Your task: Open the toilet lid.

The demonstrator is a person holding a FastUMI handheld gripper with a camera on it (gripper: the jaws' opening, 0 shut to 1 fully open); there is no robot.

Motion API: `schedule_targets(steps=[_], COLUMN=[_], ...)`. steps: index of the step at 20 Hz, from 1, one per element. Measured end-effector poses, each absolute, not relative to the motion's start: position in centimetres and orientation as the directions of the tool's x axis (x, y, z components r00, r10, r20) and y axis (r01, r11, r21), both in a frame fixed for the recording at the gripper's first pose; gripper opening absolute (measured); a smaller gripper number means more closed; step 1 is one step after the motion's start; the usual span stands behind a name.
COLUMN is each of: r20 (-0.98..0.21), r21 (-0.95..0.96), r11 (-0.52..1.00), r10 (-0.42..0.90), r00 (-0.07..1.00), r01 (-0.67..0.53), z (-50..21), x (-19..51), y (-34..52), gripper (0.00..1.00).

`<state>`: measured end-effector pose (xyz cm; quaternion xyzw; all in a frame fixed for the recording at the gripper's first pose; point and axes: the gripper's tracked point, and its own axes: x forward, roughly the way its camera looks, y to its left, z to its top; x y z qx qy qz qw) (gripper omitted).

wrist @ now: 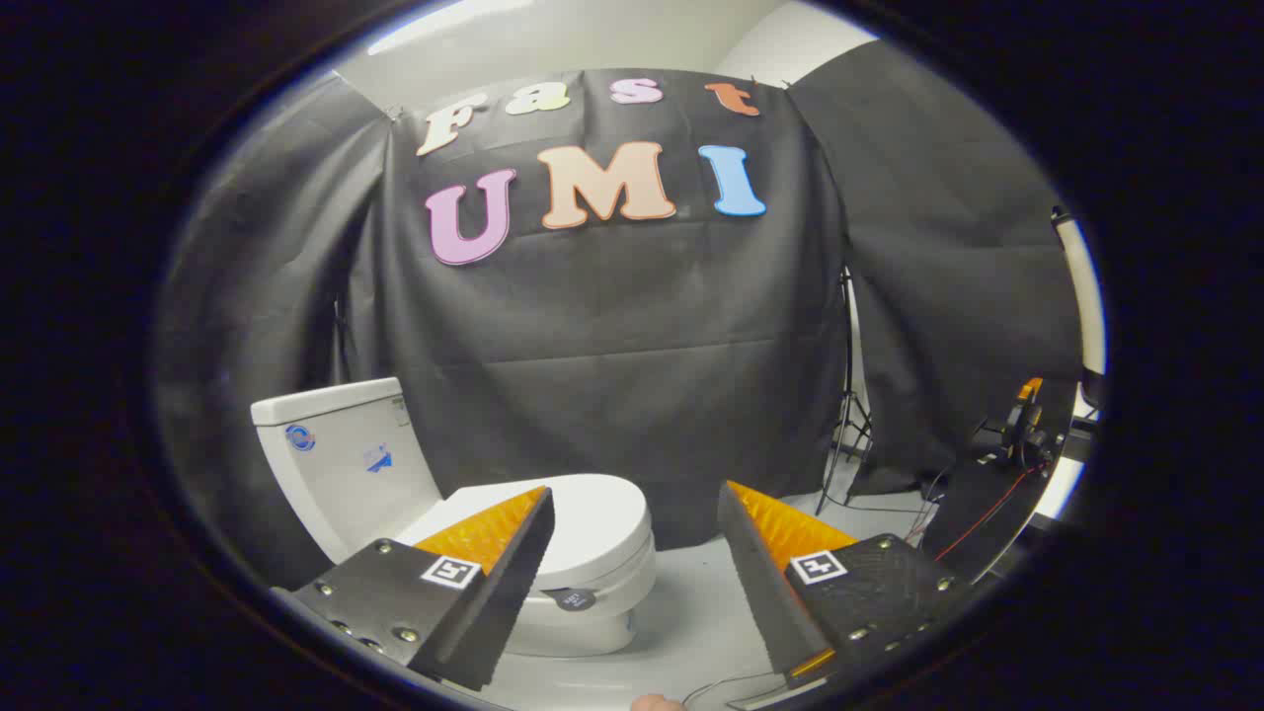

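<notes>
The toilet lid (583,518) lay flat and closed on the bowl, beyond the gripper's (635,499) fingers and mostly behind the left fingertip, with only its front right part reaching toward the gap between the jaws. The jaws stood spread wide and held nothing; the lid was well apart from both fingers. One toilet (474,504) stood there, with one tank (341,454) behind the lid, farther off and to the left of the left finger.

By my reading the step in hand was the approach: the lid was not yet touched or raised. The next move seemed to call for bringing the fingers leftward and down to the lid's front rim, getting one fingertip under that edge or pinching the rim, then swinging it up and back toward the tank. The lid's overhang above the seat looked thin, so the finger would likely need to come in low.

Farther out, a white floor (691,602) spread between and beyond the jaws. One light stand (847,415) stood beyond the right finger against the black cloth, and one orange and black device (1022,425) with a red cable (978,523) sat farther right.
</notes>
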<state>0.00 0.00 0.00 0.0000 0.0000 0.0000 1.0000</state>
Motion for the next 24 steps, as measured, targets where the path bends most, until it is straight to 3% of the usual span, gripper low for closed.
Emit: schedule_targets(steps=[15,24], r20=[-0.026,-0.036], r21=[-0.048,0.027], r11=[0.999,1.000], r10=[0.010,-0.003], r00=[1.000,0.999], r01=[-0.011,0.004], z=[-1.8,-2.2], x=[1.8,3.7], y=[1.9,2.1], gripper=[0.98,0.98])
